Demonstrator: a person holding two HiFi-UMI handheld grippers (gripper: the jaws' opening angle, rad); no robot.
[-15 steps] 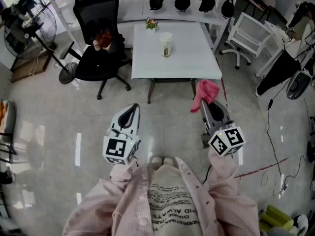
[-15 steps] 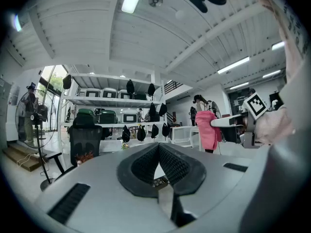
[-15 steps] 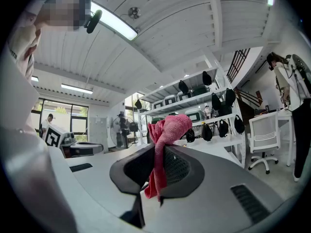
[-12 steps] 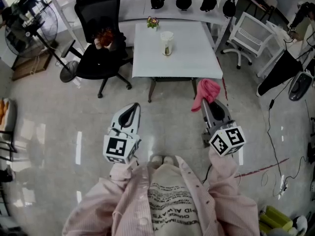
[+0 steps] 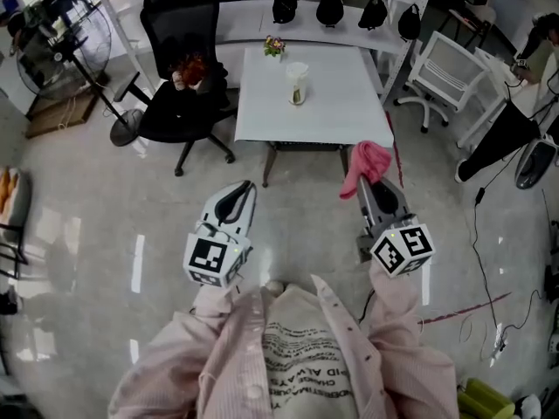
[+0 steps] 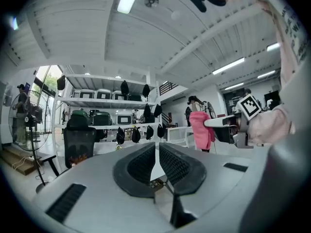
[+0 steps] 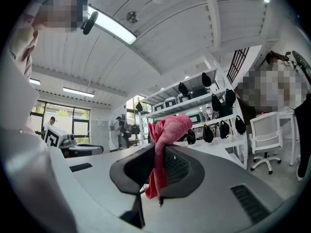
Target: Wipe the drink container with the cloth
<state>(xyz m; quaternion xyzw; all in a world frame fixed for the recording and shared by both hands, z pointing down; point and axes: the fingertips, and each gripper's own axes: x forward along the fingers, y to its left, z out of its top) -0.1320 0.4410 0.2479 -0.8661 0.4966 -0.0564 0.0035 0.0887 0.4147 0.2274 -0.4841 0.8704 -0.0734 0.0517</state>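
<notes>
A pale drink container (image 5: 298, 84) stands upright on the white table (image 5: 332, 112) ahead of me. The pink cloth (image 5: 367, 166) hangs bunched from the tip of my right gripper (image 5: 370, 185), whose jaws are shut on it; the right gripper view shows the cloth (image 7: 165, 140) pinched between the pads and draping down. My left gripper (image 5: 238, 195) is held over the floor, short of the table, jaws shut with nothing between them (image 6: 155, 154). Both grippers are well short of the container.
A black office chair (image 5: 179, 103) with a reddish object on its seat stands left of the table. A small flower pot (image 5: 274, 46) sits at the table's far edge. White shelving with black helmets (image 5: 332, 7) lines the back, with a white chair (image 5: 441, 68) right and a fan stand (image 5: 79, 59) left.
The view has shifted slightly: table and container sit a little lower in the frame. Both grippers keep about the same place, the cloth still held.
</notes>
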